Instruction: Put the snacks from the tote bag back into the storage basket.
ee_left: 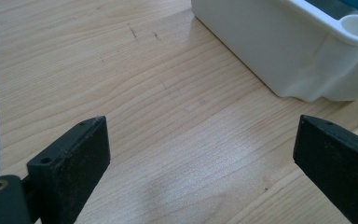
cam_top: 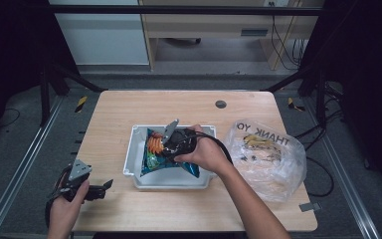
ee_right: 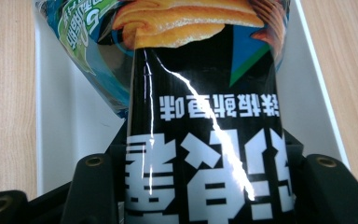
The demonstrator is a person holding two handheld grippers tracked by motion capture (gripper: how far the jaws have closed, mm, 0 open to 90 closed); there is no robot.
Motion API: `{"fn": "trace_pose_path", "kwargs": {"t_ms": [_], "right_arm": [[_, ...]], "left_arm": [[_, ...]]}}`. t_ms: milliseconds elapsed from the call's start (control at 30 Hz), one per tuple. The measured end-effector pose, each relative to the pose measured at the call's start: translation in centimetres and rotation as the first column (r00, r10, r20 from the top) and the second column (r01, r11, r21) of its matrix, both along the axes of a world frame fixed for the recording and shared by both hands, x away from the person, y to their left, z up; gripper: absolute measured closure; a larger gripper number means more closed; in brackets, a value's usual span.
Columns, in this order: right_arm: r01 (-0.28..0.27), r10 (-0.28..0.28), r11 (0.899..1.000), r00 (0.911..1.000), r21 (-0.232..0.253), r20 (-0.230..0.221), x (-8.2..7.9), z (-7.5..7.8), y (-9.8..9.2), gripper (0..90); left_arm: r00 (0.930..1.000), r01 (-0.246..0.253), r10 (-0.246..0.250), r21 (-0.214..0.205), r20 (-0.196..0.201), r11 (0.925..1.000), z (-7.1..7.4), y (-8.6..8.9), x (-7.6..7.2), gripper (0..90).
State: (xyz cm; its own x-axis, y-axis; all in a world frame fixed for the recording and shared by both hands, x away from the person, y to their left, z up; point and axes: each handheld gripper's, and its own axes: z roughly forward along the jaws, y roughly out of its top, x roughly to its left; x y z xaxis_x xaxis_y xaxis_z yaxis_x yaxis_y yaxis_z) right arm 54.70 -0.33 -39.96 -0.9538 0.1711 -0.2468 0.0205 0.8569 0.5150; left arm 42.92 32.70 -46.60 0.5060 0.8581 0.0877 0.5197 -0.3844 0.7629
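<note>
While my right gripper (cam_top: 171,145) hangs over the white tray (cam_top: 132,158), its jaws are clamped on a snack bag (cam_top: 155,152), pinching the bag's middle so the foil bulges above and below the grip. Seen along this gripper's own jaws, the bag (ee_right: 205,140) rises straight ahead between the two black pads, its printed face turned toward the camera and upside down (white characters on black, with golden chips pictured at the far end). Beyond and beneath the bag lies the tray's (ee_right: 65,121) pale floor, with its side walls running off to either side of my jaws. From above, the bag's blue lower corner reaches past my right hand (cam_top: 204,154) toward the tray's near rim.

My left gripper (cam_top: 97,190) sits low over the wooden table (cam_top: 179,107), well apart from the bag, and its jaws stand wide with bare wood between them. Ahead of it and off to its right is one rounded corner of the tray (ee_left: 279,51).

Beyond my right wrist, a clear plastic bag (cam_top: 268,159) lies crumpled on the table just beside the tray.
</note>
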Motion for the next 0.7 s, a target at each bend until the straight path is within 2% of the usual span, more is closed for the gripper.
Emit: {"fn": "trace_pose_path", "kwargs": {"t_ms": [700], "right_arm": [[-0.010, 0.009, 0.999, 0.9998, -0.039, -0.019, 0.28, -0.83, 0.56, 43.9]], "left_arm": [[1.0000, 0.002, -0.002, 0.000, 0.000, 1.0000, 0.01, 0.01, 0.02, 3.4]]}}
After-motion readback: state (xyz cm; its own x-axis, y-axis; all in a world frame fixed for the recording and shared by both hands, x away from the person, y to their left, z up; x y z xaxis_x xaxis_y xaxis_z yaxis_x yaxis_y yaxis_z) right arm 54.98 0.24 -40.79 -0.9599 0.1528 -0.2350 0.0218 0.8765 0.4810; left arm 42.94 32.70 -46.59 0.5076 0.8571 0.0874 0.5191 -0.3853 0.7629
